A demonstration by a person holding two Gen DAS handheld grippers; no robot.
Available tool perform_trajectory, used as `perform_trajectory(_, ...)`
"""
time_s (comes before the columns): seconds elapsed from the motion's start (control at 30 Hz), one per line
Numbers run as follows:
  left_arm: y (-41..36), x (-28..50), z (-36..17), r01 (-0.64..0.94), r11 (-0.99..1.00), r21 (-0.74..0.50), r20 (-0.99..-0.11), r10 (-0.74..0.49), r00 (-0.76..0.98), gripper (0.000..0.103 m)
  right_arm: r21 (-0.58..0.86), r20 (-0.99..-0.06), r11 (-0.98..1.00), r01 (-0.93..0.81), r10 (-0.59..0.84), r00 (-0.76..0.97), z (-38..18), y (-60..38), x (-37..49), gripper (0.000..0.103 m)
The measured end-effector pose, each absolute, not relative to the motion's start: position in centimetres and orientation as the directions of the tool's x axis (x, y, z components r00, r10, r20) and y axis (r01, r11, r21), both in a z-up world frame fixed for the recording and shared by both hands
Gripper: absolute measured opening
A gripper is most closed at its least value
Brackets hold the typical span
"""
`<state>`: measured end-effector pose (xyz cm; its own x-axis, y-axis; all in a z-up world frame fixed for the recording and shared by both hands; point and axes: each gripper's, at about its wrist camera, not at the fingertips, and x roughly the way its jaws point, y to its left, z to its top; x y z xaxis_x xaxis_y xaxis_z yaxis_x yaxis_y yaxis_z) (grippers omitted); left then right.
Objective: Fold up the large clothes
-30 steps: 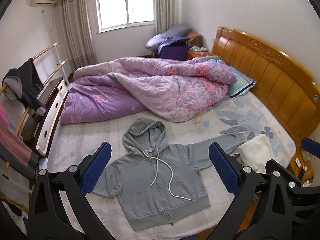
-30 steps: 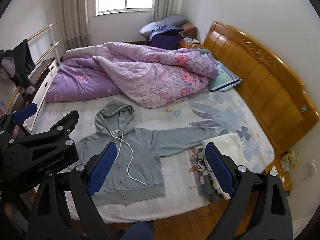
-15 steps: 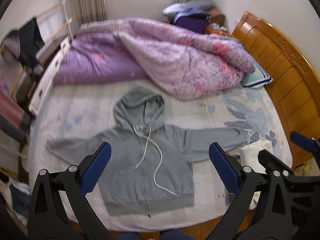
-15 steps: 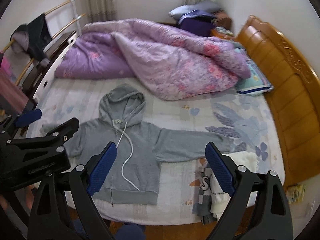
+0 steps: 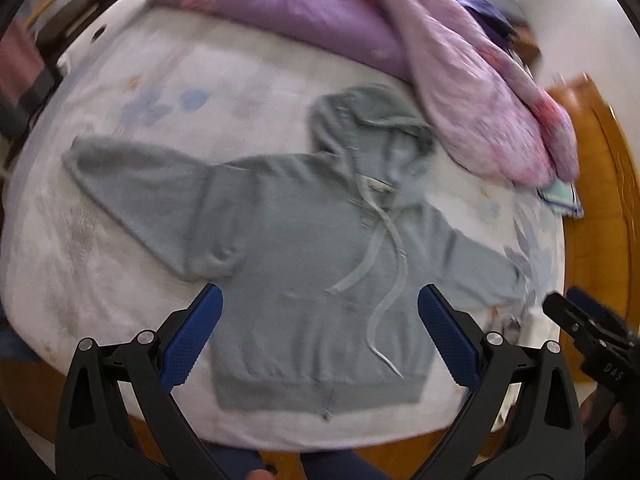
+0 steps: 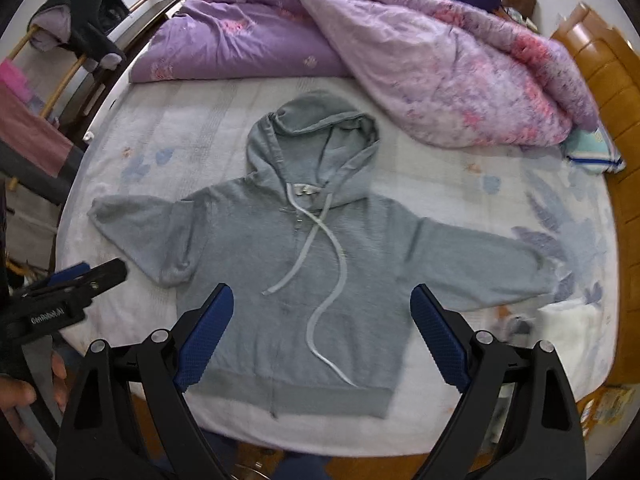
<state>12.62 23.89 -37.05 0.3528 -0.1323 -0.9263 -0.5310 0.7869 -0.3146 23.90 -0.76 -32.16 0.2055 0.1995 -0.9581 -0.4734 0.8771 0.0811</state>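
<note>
A grey zip hoodie (image 5: 296, 264) lies face up and spread flat on the bed, hood toward the quilt, both sleeves out sideways, white drawstrings loose on its chest; it also shows in the right wrist view (image 6: 288, 280). My left gripper (image 5: 320, 336) is open and empty, held above the hoodie's lower body. My right gripper (image 6: 320, 332) is open and empty, also held above the lower body. Each gripper shows at the edge of the other's view, the left gripper (image 6: 60, 292) on the left and the right gripper (image 5: 592, 336) on the right.
A purple quilt (image 6: 360, 40) is heaped along the far side of the bed. A wooden headboard (image 6: 616, 92) stands at the right. A white folded cloth (image 6: 568, 328) lies by the hoodie's right sleeve end. A clothes rack (image 6: 52, 60) stands at the left.
Both grippers have tilted down and moved closer over the hoodie, which now fills the views. The hoodie has not moved. Both jaws stay open.
</note>
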Motion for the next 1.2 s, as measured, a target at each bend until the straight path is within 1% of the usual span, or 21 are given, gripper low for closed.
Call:
perform_trajectory(0.03, 26.9, 11.7, -39.1, -0.558, 0.773, -0.303, -0.931, -0.116, 0.346, 0.098, 0.098, -0.959, 0.881, -0.462, 0.207, 0.192, -33.3, 0.2, 24.0, 0.082)
perform_trajectory(0.1, 32.0, 9.9, -42.6, -0.631, 0.726, -0.274, -0.946, -0.085, 0.313, 0.098, 0.118, -0.963, 0.886, -0.448, 0.211, 0.165, -36.0, 2.7, 24.0, 0.060)
perform_trajectory(0.13, 33.9, 9.1, -43.8, -0.666, 0.698, -0.265, -0.952, -0.081, 0.294, 0.098, 0.124, -0.966, 0.886, -0.447, 0.210, 0.148, -37.4, 4.1, 24.0, 0.052)
perform_trajectory(0.17, 37.1, 7.7, -45.6, -0.716, 0.648, -0.259, -0.958, -0.079, 0.274, 0.098, 0.137, -0.968, 0.886, -0.442, 0.214, 0.130, -38.9, 5.4, 24.0, 0.037)
perform_trajectory(0.2, 39.9, 6.3, -47.2, -0.755, 0.600, -0.263, -0.959, -0.077, 0.273, 0.098, 0.145, -0.970, 0.888, -0.436, 0.214, 0.113, -40.4, 6.6, 24.0, 0.028)
perform_trajectory(0.23, 42.6, 5.1, -48.5, -0.790, 0.557, -0.258, -0.961, -0.064, 0.269, 0.098, 0.168, -0.971, 0.890, -0.424, 0.223, 0.083, -41.8, 7.7, 24.0, 0.026)
perform_trajectory(0.27, 44.9, 4.1, -49.6, -0.815, 0.521, -0.254, -0.962, -0.051, 0.268, 0.098, 0.196, -0.969, 0.890, -0.411, 0.241, 0.058, -43.1, 8.6, 24.0, 0.019)
perform_trajectory(0.3, 46.5, 3.5, -50.4, -0.829, 0.498, -0.254, -0.962, -0.043, 0.269, 0.098, 0.217, -0.967, 0.891, -0.400, 0.252, 0.037, -44.5, 9.7, 23.9, 0.016)
perform_trajectory(0.47, 54.8, 2.4, -55.2, -0.871, 0.405, -0.278, -0.957, -0.036, 0.288, 0.098, 0.251, -0.966, 0.889, -0.383, 0.257, -0.035, -50.1, 15.0, 23.3, 0.015)
perform_trajectory(0.63, 59.1, 3.1, -58.6, -0.890, 0.370, -0.267, -0.958, 0.001, 0.288, 0.097, 0.276, -0.960, 0.872, -0.405, 0.267, -0.080, -53.8, 19.1, 22.9, 0.015)
perform_trajectory(0.7, 60.7, 3.6, -59.9, -0.896, 0.357, -0.264, -0.960, -0.005, 0.281, 0.097, 0.277, -0.960, 0.865, -0.419, 0.268, -0.082, -54.7, 20.3, 22.9, 0.015)
perform_trajectory(0.83, 62.3, 3.9, -61.5, -0.902, 0.364, -0.231, -0.969, -0.002, 0.247, 0.087, 0.265, -0.963, 0.863, -0.431, 0.256, -0.079, -56.3, 21.6, 23.3, 0.015)
perform_trajectory(0.9, 62.4, 4.0, -61.7, -0.904, 0.368, -0.217, -0.973, -0.002, 0.232, 0.086, 0.259, -0.965, 0.859, -0.441, 0.249, -0.080, -57.3, 22.2, 23.3, 0.016)
perform_trajectory(0.93, 62.3, 4.1, -61.6, -0.904, 0.374, -0.207, -0.975, -0.001, 0.223, 0.084, 0.255, -0.966, 0.861, -0.441, 0.246, -0.079, -57.8, 22.4, 23.4, 0.016)
perform_trajectory(0.97, 62.3, 4.1, -61.4, -0.901, 0.387, -0.197, -0.975, 0.016, 0.220, 0.078, 0.260, -0.965, 0.860, -0.439, 0.248, -0.087, -58.3, 22.6, 23.4, 0.017)
perform_trajectory(1.0, 62.1, 4.1, -61.2, -0.895, 0.403, -0.190, -0.974, 0.034, 0.222, 0.075, 0.278, -0.960, 0.856, -0.435, 0.258, -0.105, -58.9, 22.8, 23.5, 0.017)
perform_trajectory(1.07, 61.7, 3.8, -60.8, -0.888, 0.427, -0.171, -0.974, 0.064, 0.219, 0.058, 0.271, -0.963, 0.862, -0.428, 0.238, -0.129, -60.3, 23.0, 23.6, 0.017)
perform_trajectory(1.13, 61.5, 3.3, -60.2, -0.873, 0.448, -0.193, -0.967, 0.065, 0.247, 0.031, 0.268, -0.963, 0.866, -0.421, 0.231, -0.138, -61.4, 22.9, 23.6, 0.017)
perform_trajectory(1.17, 61.3, 3.0, -59.6, -0.869, 0.454, -0.199, -0.964, 0.069, 0.257, 0.021, 0.268, -0.963, 0.867, -0.420, 0.229, -0.142, -61.9, 22.8, 23.7, 0.016)
perform_trajectory(1.2, 61.2, 2.6, -59.1, -0.865, 0.457, -0.209, -0.961, 0.070, 0.269, 0.018, 0.266, -0.963, 0.867, -0.421, 0.226, -0.144, -62.2, 22.9, 23.8, 0.014)
